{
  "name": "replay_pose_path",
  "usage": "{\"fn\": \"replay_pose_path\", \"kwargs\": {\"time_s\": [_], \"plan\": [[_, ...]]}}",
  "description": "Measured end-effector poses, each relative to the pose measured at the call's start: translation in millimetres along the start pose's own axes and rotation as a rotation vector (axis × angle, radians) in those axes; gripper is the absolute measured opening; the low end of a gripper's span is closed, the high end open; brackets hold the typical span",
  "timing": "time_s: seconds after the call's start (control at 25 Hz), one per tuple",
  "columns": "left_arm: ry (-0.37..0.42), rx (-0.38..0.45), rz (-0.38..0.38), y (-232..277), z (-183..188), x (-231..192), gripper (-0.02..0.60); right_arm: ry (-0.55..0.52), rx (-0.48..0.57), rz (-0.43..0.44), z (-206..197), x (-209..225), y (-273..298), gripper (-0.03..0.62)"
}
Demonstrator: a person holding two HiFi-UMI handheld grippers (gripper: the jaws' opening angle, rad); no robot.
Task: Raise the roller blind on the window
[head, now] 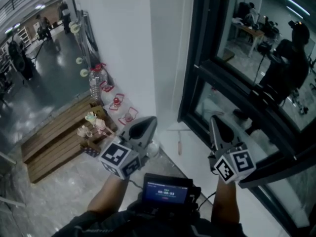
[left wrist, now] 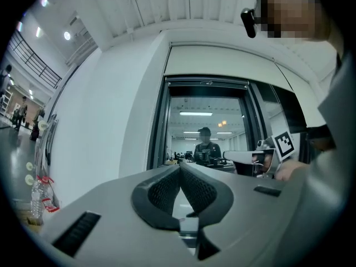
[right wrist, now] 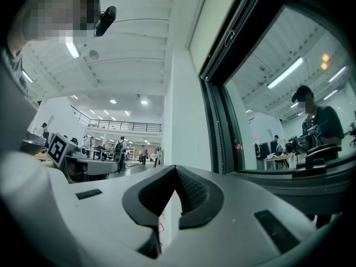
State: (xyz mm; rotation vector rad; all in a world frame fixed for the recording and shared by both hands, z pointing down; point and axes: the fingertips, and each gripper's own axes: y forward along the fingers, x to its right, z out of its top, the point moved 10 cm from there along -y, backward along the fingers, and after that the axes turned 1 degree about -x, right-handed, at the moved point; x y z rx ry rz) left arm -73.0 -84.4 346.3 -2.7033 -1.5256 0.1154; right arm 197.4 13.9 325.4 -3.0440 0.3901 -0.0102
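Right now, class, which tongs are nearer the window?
The right tongs, beside the dark window frame; the left tongs sit by the white wall.

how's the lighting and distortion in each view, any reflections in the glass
Head view: dim, window glass mirrors a lit room. Left gripper view: fisheye bows the window frame, corners black. Right gripper view: same bowing, a light strip reflects in the glass.

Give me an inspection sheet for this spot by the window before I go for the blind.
Surface: glossy grey floor.
Job's things: window, dark frame, glass uncovered where seen; blind not made out.
Clutter: wooden pallets with small items; water bottle by white wall.
Grippers: left gripper and right gripper shut, empty.
Cables: one thin lead beside the screen unit.
Surroundings: people far across the hall; a figure in the glass.
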Motion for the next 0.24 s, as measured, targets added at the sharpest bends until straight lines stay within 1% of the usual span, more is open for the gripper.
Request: {"fn": "replay_pose_path", "kwargs": {"time_s": [0.08,0.24], "plan": [[0.01,-0.011,0.006,-0.4,0.8,-0.2,-0.002,-0.009,-0.001,-0.006,0.7,0.6,0.6,0.006],[0.002,-0.008,0.027,-2.8,0.0,-1.1,-0.002,-0.019,-0.012,-0.019,-0.5,1.6,1.6,0.006]]}}
